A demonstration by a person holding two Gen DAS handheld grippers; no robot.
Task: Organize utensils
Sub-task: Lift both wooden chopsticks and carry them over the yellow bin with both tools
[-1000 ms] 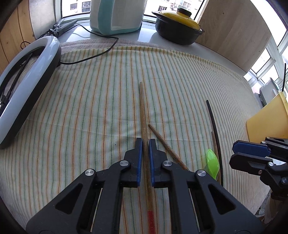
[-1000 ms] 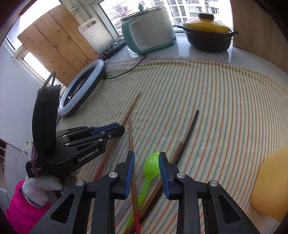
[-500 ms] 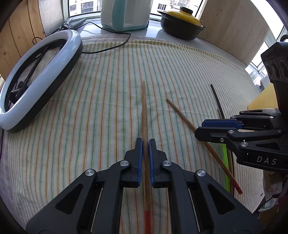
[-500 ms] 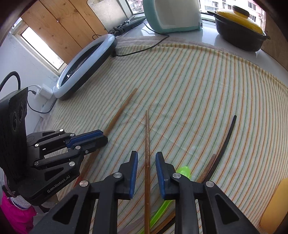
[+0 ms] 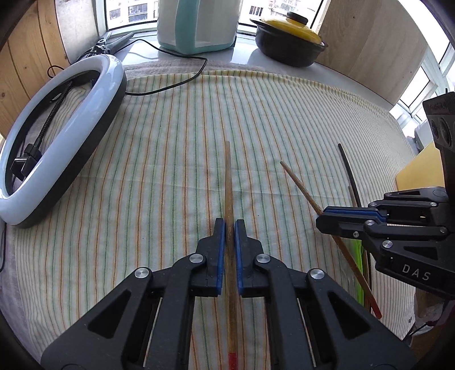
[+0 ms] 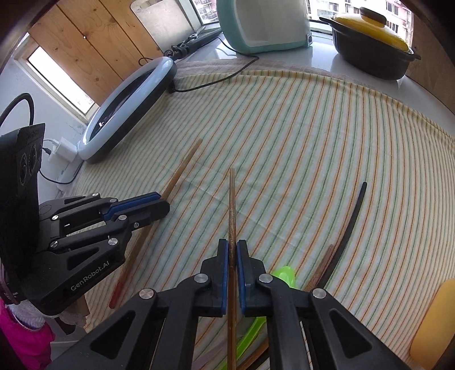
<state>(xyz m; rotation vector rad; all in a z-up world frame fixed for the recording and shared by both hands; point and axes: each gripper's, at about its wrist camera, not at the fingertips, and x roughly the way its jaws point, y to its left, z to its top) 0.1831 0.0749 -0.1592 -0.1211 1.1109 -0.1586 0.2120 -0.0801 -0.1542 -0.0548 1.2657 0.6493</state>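
My left gripper (image 5: 229,224) is shut on a light brown chopstick with a red end (image 5: 228,182), held over the striped cloth; it also shows in the right wrist view (image 6: 182,173). My right gripper (image 6: 232,244) is shut on a darker brown chopstick (image 6: 232,199), seen in the left wrist view (image 5: 301,187) passing through the right gripper (image 5: 322,220). A green spoon (image 6: 281,274), a black chopstick (image 6: 351,213) and another brown chopstick (image 6: 324,264) lie on the cloth at the right.
A ring light (image 5: 57,128) lies at the left on the striped cloth (image 5: 170,142). A teal and white appliance (image 5: 196,25) and a black pot with a yellow lid (image 5: 287,42) stand at the back. A yellow board (image 6: 435,321) sits at the right edge.
My right gripper moved left from the green spoon to the dark brown chopstick and closed on it. My left gripper lifted its chopstick and pulled back a little.
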